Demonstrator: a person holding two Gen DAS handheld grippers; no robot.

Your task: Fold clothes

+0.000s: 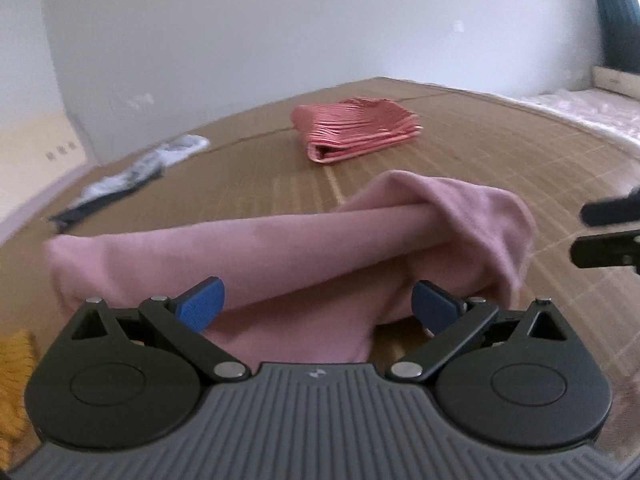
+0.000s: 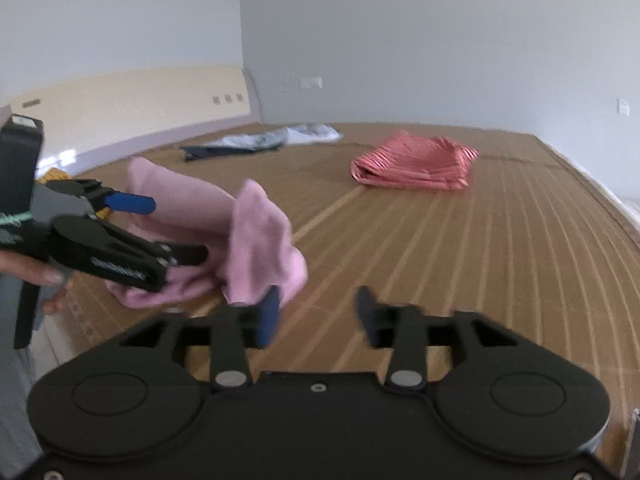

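The left gripper (image 1: 318,306) is held low over the bed mat (image 2: 480,248), its jaws spread wide around the near edge of the pink garment (image 1: 248,256) without pinching it. The right gripper (image 2: 316,314) is held beside the garment's bunched end, jaws wide and empty. The garment is laid crosswise, its long axis left to right. A folded striped garment (image 1: 356,128) is set farther back.

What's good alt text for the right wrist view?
The open right gripper hovers over a woven mat, empty, beside a rumpled pink garment. The left gripper, also open, reaches around that garment; a folded red striped garment lies farther back.
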